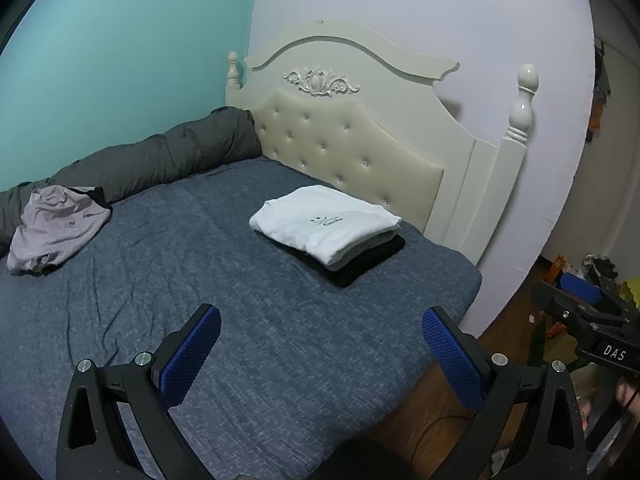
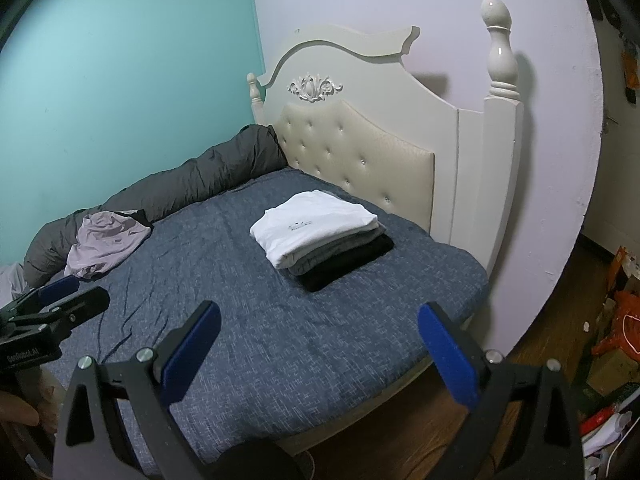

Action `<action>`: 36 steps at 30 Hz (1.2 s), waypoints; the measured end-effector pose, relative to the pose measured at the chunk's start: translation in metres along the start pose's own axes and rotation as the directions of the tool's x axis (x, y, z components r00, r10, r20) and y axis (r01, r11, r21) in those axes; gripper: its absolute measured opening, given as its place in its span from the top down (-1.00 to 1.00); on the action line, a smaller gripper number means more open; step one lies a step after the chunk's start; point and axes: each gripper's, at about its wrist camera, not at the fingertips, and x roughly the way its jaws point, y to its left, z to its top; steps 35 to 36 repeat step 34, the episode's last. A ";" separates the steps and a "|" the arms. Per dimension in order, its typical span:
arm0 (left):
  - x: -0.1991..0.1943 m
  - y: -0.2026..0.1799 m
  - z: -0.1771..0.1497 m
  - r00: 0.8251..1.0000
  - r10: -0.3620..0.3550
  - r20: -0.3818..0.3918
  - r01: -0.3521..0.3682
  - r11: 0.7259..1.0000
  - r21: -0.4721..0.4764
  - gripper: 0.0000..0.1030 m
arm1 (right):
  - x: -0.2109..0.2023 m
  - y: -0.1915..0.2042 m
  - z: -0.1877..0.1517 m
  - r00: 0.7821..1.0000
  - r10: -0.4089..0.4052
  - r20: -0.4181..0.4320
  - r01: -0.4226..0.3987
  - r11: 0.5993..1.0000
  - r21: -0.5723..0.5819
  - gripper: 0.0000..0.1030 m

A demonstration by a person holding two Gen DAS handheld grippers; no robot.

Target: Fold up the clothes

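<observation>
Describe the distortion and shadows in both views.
Left wrist view: fisheye bends the headboard and wall edge, corners go black. Right wrist view: same bowing, the bedpost casts a soft shadow on the wall, and the white shirt stays sharp.

Readable text, both views:
- "DAS" in white letters on the black body of the right gripper (image 1: 580,312), seen at the right edge of the left wrist view.
- "GenRobot.AI" in white on the black body of the left gripper (image 2: 64,292), at the left edge of the right wrist view.
- Small dark print on the white folded shirt (image 1: 324,220): too small to read in either view.
</observation>
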 end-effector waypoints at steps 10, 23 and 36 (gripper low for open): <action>0.003 0.003 -0.001 1.000 0.008 -0.010 -0.008 1.000 -0.008 -0.99 | 0.004 -0.001 0.001 1.000 0.001 -0.008 -0.001 1.000 0.005 -0.93; 0.005 0.002 -0.001 1.000 -0.012 -0.021 0.012 1.000 -0.003 -0.99 | 0.007 -0.001 0.001 1.000 0.005 -0.011 -0.005 1.000 0.004 -0.93; 0.006 0.000 -0.003 1.000 -0.014 -0.018 0.014 1.000 0.008 -0.99 | 0.008 0.000 0.000 1.000 0.003 -0.013 -0.003 1.000 0.004 -0.93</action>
